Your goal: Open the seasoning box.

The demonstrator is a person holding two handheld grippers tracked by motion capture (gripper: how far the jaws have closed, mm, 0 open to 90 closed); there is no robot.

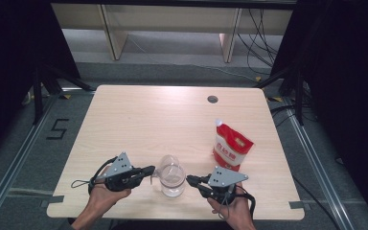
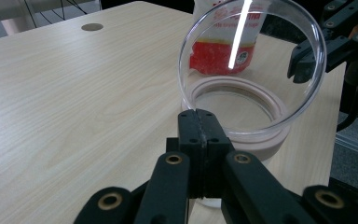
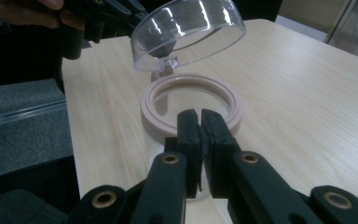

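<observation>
A clear jar [image 1: 172,181] with a pale pink rim [image 3: 150,108] stands near the table's front edge. Its clear domed lid [image 3: 191,28] is swung up on a hinge on the left gripper's side. My left gripper [image 1: 152,168] is shut, its tips [image 2: 206,114] right at the jar's rim [image 2: 270,140] below the raised lid [image 2: 261,70]; whether they pinch the hinge tab I cannot tell. My right gripper [image 1: 189,179] is shut with nothing between its jaws, just right of the jar, tips [image 3: 200,114] short of the rim. A red and white pouch [image 1: 231,146] stands behind it.
The light wooden table [image 1: 139,120] has a round cable hole [image 1: 212,99] at the back right. Grey floor, metal rails and dark stands surround it. The other hand's gripper [image 2: 303,65] sits just beyond the jar in the left gripper view.
</observation>
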